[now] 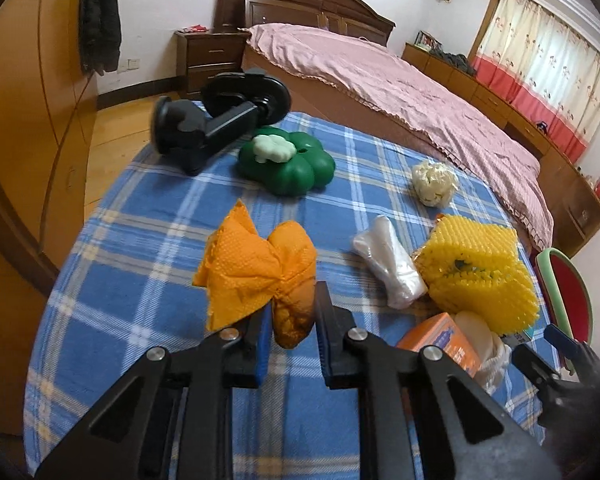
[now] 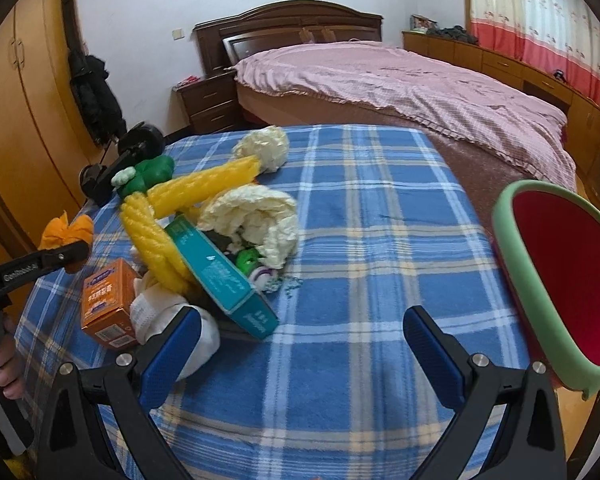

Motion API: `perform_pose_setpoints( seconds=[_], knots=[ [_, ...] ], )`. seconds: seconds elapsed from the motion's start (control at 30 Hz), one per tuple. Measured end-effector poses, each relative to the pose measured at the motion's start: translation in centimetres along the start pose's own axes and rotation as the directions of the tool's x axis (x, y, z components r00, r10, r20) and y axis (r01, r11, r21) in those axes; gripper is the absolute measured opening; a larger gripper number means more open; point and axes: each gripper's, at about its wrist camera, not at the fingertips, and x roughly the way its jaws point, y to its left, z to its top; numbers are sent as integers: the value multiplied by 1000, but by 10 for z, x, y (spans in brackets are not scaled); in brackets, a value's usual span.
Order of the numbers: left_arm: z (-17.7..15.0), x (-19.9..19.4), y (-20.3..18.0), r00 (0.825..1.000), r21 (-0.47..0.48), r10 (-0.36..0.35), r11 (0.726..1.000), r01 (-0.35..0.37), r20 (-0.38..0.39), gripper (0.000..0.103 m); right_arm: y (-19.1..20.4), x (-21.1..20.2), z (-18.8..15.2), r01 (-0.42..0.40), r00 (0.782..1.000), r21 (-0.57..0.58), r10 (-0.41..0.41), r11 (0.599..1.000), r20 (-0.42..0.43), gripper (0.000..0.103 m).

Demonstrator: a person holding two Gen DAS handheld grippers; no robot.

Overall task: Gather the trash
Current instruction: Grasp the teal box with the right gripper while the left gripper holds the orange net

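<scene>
My left gripper (image 1: 292,312) is shut on a crumpled orange napkin (image 1: 256,268), held just above the blue plaid tablecloth (image 1: 140,216). In the right wrist view the same napkin (image 2: 66,230) shows at the far left. My right gripper (image 2: 302,322) stands open and empty low over the cloth. Its left finger is beside a white cloth wad (image 2: 160,312). The trash pile holds a yellow foam net (image 2: 156,232), a teal box (image 2: 224,276), an orange box (image 2: 108,304) and cream crumpled paper (image 2: 256,220). A white plastic roll (image 1: 388,264) lies by the net.
A red bin with a green rim (image 2: 556,280) hangs off the table's right edge. A green clover-shaped container (image 1: 288,164) and a black device (image 1: 216,120) sit at the far side. Another cream paper ball (image 1: 434,182) lies apart. A bed (image 2: 400,76) stands beyond.
</scene>
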Motion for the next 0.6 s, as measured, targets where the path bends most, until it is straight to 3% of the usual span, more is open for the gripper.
perform_pose_setpoints(
  seconds=[0.17,0.4,0.5,0.6],
  knots=[
    [-3,-11,10,1000,-14,0,1000,0,14,19,12,7,3,-22,1000,-19,22,1000,-1,101],
    [-7,-14,16,999,-15,-26,1000,26,22,19,19,11,8,-64,998,-6,64,998,7,85],
    [-8,-11,16,999,-12,-52,999,52,12,19,20,14,9,-77,997,0,77,997,3,75],
    [-9,-7,15,997,-2,-74,997,74,5,19,19,17,10,-101,995,26,101,995,-11,58]
  ],
)
